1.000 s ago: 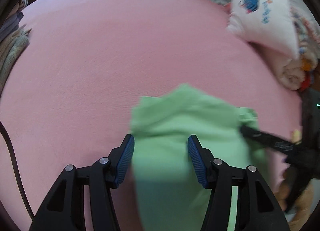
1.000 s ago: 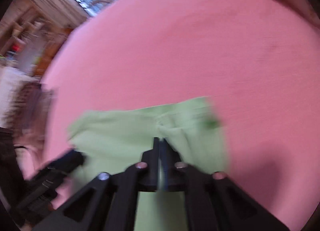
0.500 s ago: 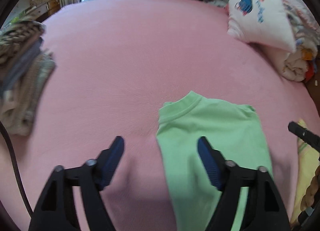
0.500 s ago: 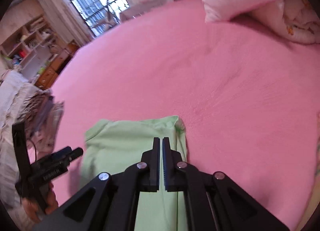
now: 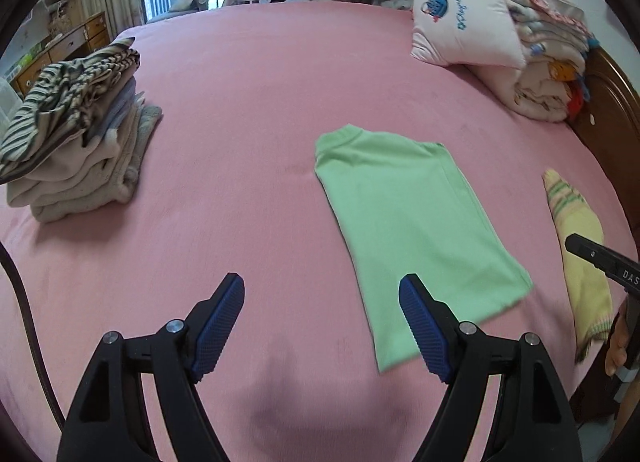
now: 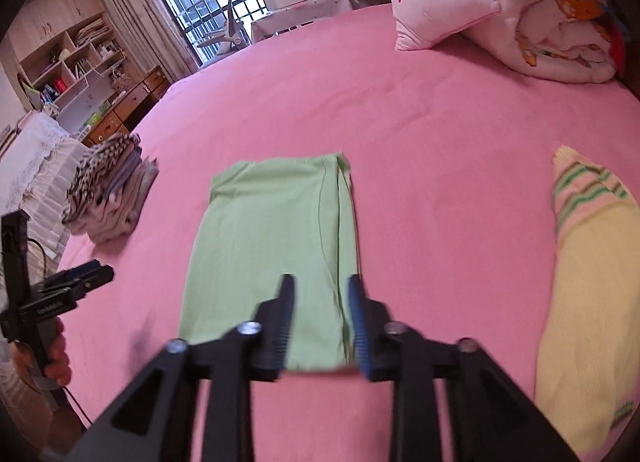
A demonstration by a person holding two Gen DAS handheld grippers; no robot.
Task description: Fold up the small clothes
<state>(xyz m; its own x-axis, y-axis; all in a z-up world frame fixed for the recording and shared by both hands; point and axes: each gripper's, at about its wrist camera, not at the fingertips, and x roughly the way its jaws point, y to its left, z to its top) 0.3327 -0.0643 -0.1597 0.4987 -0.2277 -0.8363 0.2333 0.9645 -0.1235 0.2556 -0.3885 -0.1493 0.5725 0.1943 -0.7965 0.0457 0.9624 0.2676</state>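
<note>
Left wrist view: left gripper (image 5: 320, 318) wide, empty. Green shirt (image 5: 408, 230) flat on the pink bed (image 5: 248, 102), beyond and right of it, long axis running away, collar at far end.

Right wrist view: right gripper (image 6: 322, 312) partly parted, jaws just been opening, nothing gripped; shirt's near hem directly below. Right nearer. Yellow garment (image 6: 588, 294) well right of shirt.

The left gripper (image 5: 320, 326) fills the lower middle of its own view, jaws spread wide with nothing between the blue pads (image 5: 218, 328). The right gripper (image 6: 320, 314), low and centre in its own view, has just been opening; its jaws stand partly apart, apparently gripping nothing, though blur hampers that reading. A hand (image 6: 56, 358) shows at lower left.
</note>
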